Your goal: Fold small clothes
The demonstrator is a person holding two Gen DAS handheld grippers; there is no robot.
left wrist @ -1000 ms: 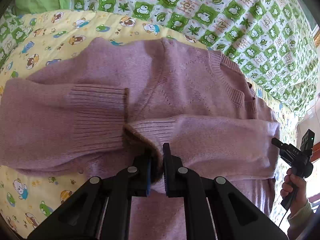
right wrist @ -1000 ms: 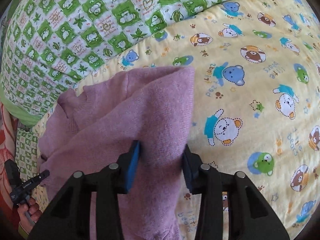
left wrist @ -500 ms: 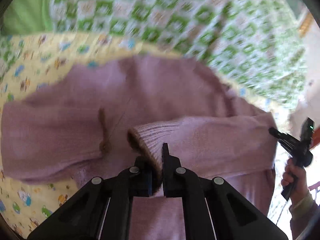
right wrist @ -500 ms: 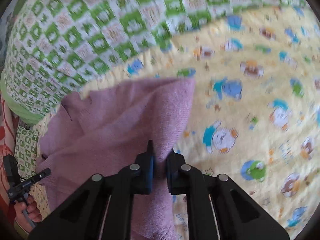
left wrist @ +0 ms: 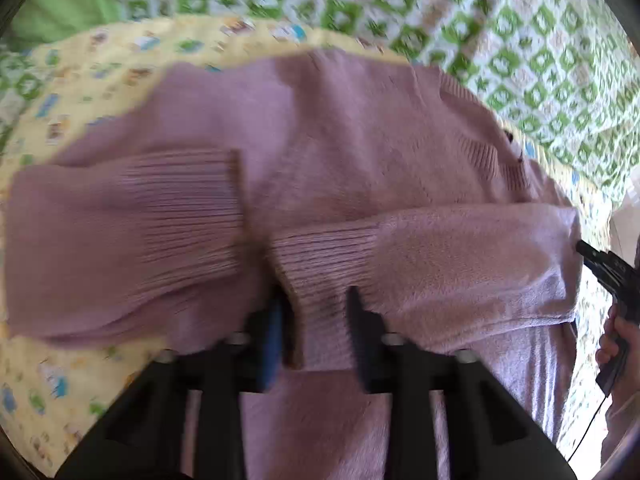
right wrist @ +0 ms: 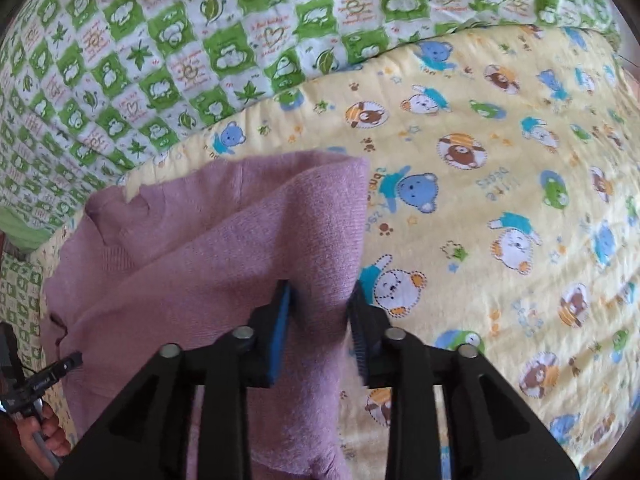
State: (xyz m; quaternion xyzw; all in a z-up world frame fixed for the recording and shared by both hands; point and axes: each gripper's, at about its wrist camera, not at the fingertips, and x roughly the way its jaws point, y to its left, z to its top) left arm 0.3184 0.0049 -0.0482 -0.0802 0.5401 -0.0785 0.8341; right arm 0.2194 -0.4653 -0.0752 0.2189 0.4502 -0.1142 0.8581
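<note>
A small mauve knit sweater (left wrist: 340,152) lies on a yellow bear-print blanket (left wrist: 100,64). Both sleeves are folded across its chest, and their ribbed cuffs meet near the middle. My left gripper (left wrist: 316,304) is open, with the jaws on either side of the right sleeve's ribbed cuff (left wrist: 324,256). In the right wrist view the sweater's folded shoulder edge (right wrist: 280,232) lies between the jaws of my right gripper (right wrist: 320,300), which is open. The right gripper also shows at the right edge of the left wrist view (left wrist: 608,268).
A green and white checked quilt (right wrist: 200,40) lies behind the yellow blanket (right wrist: 500,200). The other hand and gripper show at the lower left edge (right wrist: 36,384) of the right wrist view.
Both grippers were shut on the sweater half a second ago and have opened. The right sleeve's cuff now lies flat beside the left cuff.
</note>
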